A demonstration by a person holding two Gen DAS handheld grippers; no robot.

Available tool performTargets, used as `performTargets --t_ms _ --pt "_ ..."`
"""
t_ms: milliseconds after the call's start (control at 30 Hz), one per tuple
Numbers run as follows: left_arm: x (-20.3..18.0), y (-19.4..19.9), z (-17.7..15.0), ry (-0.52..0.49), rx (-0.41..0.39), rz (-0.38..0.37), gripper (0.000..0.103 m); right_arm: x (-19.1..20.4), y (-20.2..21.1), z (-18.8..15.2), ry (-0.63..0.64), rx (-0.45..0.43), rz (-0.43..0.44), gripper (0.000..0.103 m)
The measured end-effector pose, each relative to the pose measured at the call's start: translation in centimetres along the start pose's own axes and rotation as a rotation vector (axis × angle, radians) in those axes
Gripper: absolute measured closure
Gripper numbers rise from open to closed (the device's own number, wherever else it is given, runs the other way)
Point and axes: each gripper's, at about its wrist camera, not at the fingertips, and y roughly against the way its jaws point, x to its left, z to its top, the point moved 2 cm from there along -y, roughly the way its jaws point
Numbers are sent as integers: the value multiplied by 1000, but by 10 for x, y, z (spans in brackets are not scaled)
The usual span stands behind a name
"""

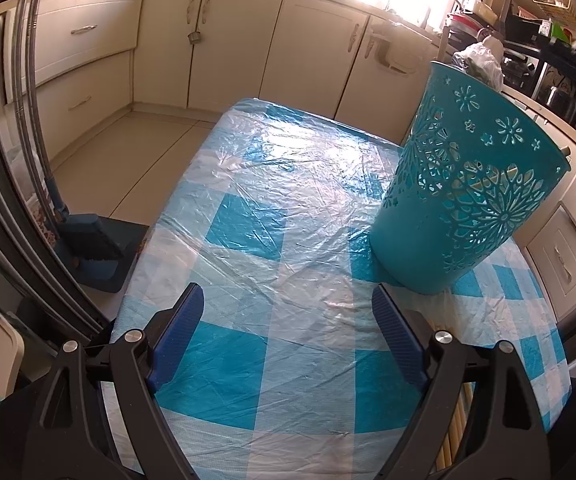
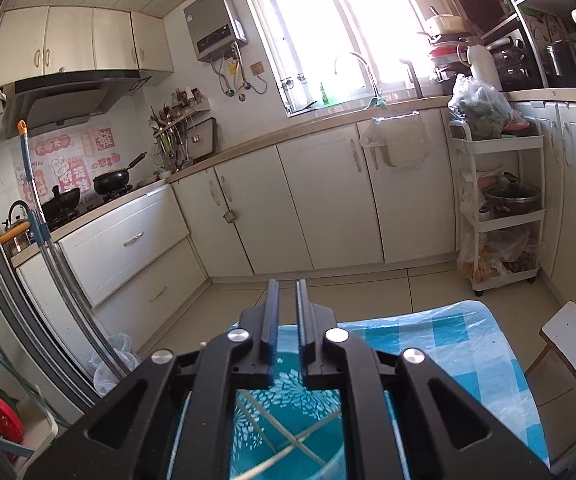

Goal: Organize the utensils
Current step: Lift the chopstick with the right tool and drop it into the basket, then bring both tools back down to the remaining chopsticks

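Teal holder (image 1: 464,184) right of wide-open, empty left tongs (image 1: 288,312); right tongs (image 2: 287,300) slightly parted, empty, above it

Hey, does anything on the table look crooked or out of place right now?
The teal holder in the left wrist view appears to lean left, though fisheye distortion may exaggerate that. It stands near the right edge of the checked table cover, whose plastic is wrinkled. Nothing looks spilled or broken.
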Motion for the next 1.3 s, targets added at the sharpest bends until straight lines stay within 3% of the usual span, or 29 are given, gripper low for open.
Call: performTargets --t_ms 233,400,633,800,1033,1300 --pt "1 0 0 1 -2 4 21 -15 54 -15 -44 -29 -22 80" --pt "-1 1 -1 -6 -5 8 21 -17 74 -60 -14 70 -52 80" --pt "-4 2 -2 -14 -6 13 21 -19 49 -147 -11 352 -66 80" --pt "-4 2 -2 -15 -7 13 21 -11 28 -183 33 484 -67 83" --pt "-4 2 -2 -22 -7 13 21 -5 14 -203 83 560 -80 85" --pt "-5 2 -2 -26 -6 14 21 2 9 -210 133 564 -106 89"
